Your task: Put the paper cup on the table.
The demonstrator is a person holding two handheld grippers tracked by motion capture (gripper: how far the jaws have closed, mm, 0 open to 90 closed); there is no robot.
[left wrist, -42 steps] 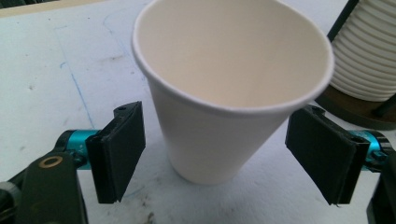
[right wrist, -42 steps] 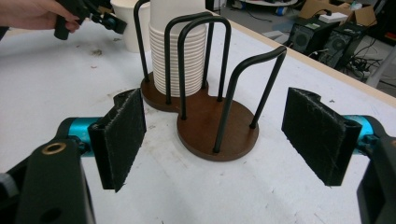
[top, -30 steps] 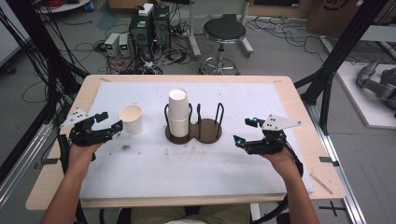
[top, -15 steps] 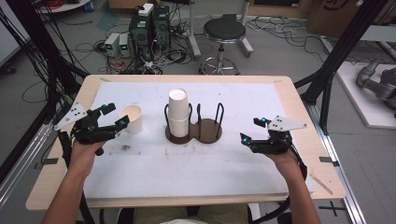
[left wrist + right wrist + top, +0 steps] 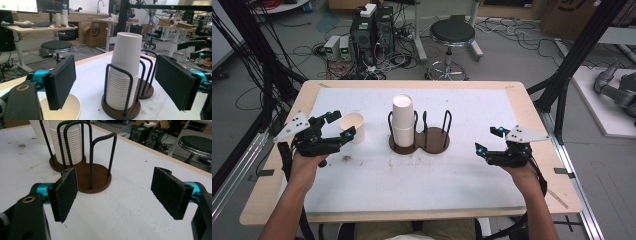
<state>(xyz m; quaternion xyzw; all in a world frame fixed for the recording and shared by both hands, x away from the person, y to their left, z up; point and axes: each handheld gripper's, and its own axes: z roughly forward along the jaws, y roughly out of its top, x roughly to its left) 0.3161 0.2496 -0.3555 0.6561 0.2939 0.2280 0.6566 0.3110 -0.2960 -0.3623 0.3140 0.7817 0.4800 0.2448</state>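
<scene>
White paper cup (image 5: 352, 126) stands alone, left of centre in high view, at tips of left gripper (image 5: 340, 126); jaws just widened, nothing pinched. Pads to be lowered astride rim, light squeeze advised. Right gripper (image 5: 489, 141) spread, idle, lower right. Cup stack (image 5: 402, 120) seated in wire holder (image 5: 419, 142), centre.

Cup stack (image 5: 125, 72) between wide jaws

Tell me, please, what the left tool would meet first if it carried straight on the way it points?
Probably the stack of paper cups in its wire holder, framed between the left tool's open jaws; depth is uncertain.
</scene>
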